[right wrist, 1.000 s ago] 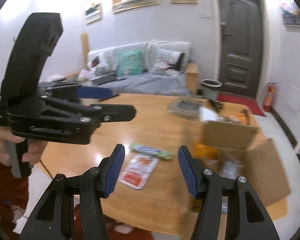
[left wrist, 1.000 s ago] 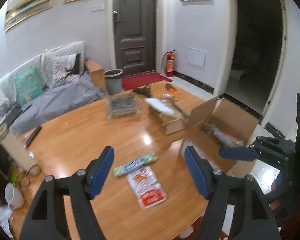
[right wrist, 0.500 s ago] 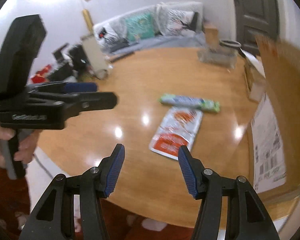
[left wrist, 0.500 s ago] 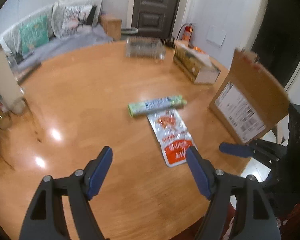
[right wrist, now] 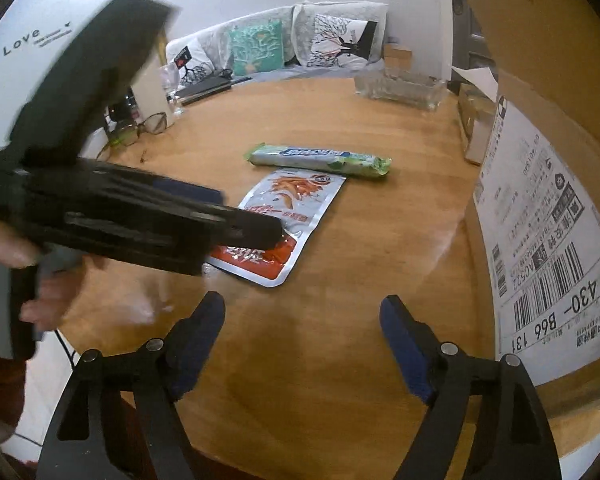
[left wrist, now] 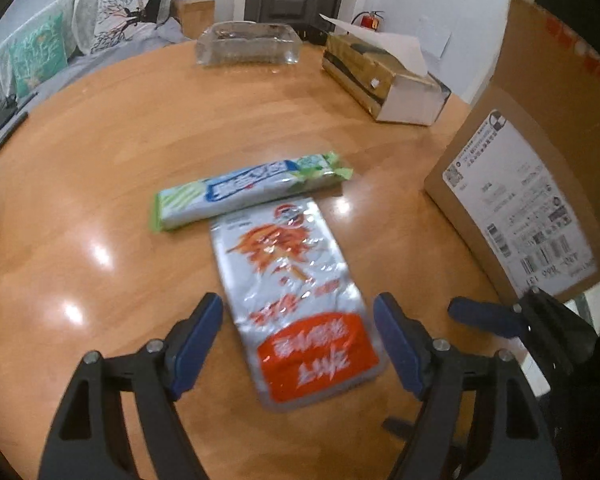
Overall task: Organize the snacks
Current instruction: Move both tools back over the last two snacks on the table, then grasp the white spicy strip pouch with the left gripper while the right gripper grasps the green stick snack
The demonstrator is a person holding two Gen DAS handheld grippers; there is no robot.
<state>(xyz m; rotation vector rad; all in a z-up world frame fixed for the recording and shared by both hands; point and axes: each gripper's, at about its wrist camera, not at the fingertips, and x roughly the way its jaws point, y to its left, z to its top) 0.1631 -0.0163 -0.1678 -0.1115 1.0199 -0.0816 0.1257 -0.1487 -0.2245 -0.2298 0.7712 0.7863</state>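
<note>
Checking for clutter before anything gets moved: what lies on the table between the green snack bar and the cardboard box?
Only bare wooden table separates the green snack bar from the cardboard box; both wrist views show it.

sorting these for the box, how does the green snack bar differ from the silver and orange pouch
The green snack bar is long, narrow and plump; the silver and orange pouch is wider and flat. The bar lies crosswise farther off; the pouch runs lengthwise toward the left claw, its orange end between the open fingers. Both lie sealed on the wooden table, edges meeting.

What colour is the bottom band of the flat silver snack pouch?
Orange-red with white lettering, on the silver pouch; the left wrist view shows it best.
</note>
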